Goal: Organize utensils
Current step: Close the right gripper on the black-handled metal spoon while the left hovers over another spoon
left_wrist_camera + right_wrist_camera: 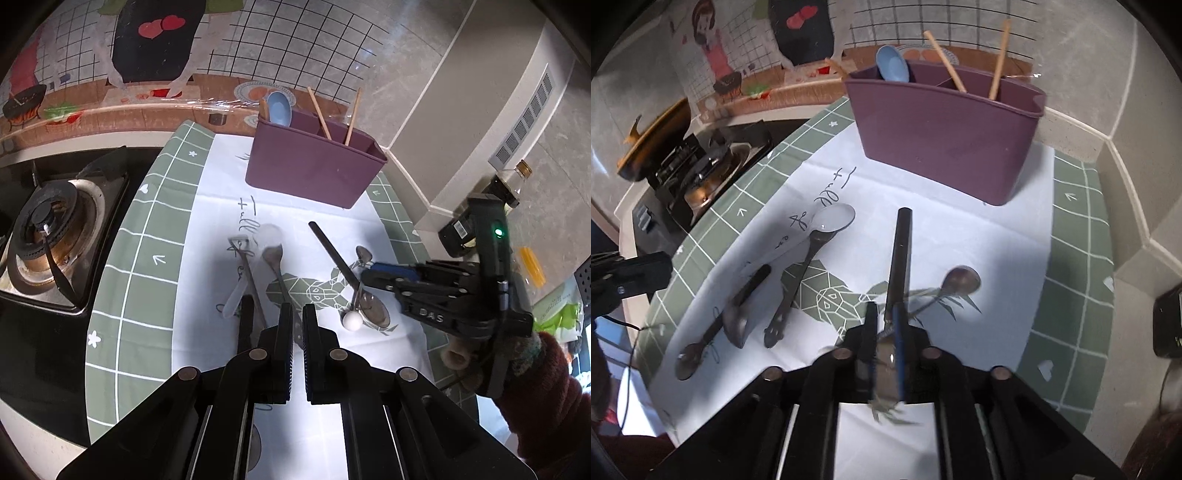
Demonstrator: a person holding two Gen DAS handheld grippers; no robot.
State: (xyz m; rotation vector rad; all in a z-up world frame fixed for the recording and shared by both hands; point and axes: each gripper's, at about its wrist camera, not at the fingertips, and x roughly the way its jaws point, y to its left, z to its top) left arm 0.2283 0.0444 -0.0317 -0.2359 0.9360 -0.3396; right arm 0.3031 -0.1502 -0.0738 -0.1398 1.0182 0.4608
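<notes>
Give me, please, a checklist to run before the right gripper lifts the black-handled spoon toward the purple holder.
1. Black-handled spoon lies between the right gripper's fingers: ok.
2. Pads press firmly on it: cannot tell.
3. Nothing lies on it: not ok. The small metal spoon crosses its neck and may be dragged.
4. Purple holder has free room: ok.
5. Left gripper is shut and away from the path: ok.

Looking matt, smooth purple plastic: caddy [945, 140] at far side. Showing pale bare wood: chopsticks [999, 61] standing in it. Gleaming glossy blue, plastic or ceramic: spoon [892, 62] at its left end. Shining dull grey metal: spoons [737, 317] on left, dark-handled utensil [899, 258] nearer right. Lying smooth, matt, faintly creased: green-and-white cloth [1071, 295] over table. Glinting worn metal: stove burner [48, 229] far left.
</notes>
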